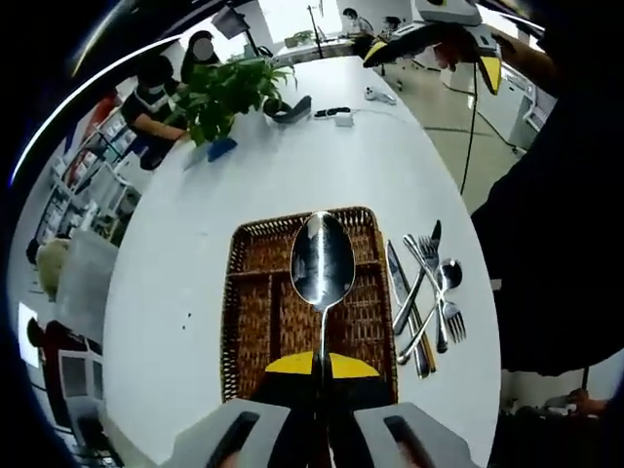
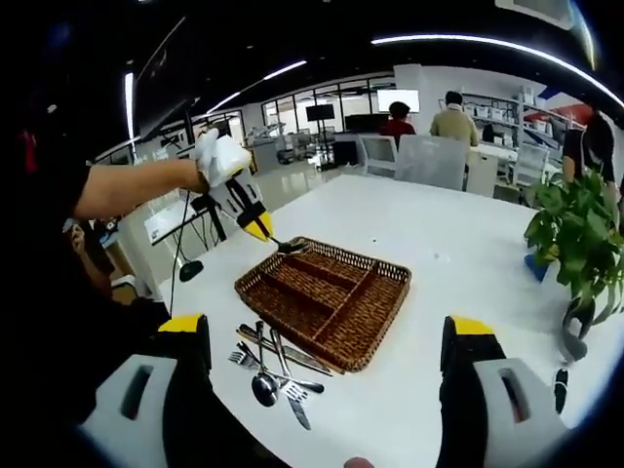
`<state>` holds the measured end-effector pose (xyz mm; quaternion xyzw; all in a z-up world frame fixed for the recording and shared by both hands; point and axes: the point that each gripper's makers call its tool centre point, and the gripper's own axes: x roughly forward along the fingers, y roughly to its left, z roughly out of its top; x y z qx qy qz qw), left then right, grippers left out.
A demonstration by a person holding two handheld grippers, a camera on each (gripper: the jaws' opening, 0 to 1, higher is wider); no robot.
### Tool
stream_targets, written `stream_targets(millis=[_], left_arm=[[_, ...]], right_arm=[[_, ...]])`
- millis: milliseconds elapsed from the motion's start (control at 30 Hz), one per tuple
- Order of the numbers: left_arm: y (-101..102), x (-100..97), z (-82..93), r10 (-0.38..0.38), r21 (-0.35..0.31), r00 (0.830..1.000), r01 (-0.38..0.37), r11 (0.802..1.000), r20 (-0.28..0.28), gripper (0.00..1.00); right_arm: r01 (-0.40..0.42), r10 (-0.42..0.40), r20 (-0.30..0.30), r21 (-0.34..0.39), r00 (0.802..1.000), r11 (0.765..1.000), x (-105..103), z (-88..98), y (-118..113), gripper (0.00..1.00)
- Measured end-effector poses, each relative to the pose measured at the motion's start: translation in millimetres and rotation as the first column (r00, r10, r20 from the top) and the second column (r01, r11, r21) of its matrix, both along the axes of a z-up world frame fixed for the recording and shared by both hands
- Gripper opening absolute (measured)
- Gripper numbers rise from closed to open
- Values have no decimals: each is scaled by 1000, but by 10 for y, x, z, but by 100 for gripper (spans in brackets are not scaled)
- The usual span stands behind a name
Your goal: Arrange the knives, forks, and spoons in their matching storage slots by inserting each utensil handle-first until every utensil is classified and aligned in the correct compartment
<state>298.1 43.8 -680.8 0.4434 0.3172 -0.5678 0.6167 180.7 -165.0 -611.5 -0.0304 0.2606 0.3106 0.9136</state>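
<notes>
Spoon: held upright in the left gripper view, bowl up and away from the camera, handle running down between the yellow-tipped jaws; it hangs over the middle of the basket.
Left gripper: jaws closed narrow on the spoon's handle. In the right gripper view the same gripper sits at the far left corner of the basket, held by a gloved hand, with the spoon at its tip.
Right gripper: jaws spread wide with nothing between them, raised above the near edge of the table. In the left gripper view it hangs high over the far right side of the table.
Basket: brown wicker tray with long slots divided by ribs, resting flat on the white table; the slots I can see hold nothing.
Loose cutlery: knives, forks and a second spoon lie in a crossed heap on the table just beside the basket's long side, touching one another.
Plant: green leaves at the far end of the table, well apart from the basket.
People: several sit or stand at desks beyond the table.
</notes>
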Motion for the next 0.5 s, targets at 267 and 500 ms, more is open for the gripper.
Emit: stream_targets(millis=[267,500], left_arm=[[-77,322,83,-17,-4,1000,17,1000,23,0],[-138,599,125,-27,-16,999,27,1000,28,0]], right_arm=[[18,-18,1,7,1000,1000,62,5,-8,99],[34,-34,-5,8,999,999,93,-26,-16,99]])
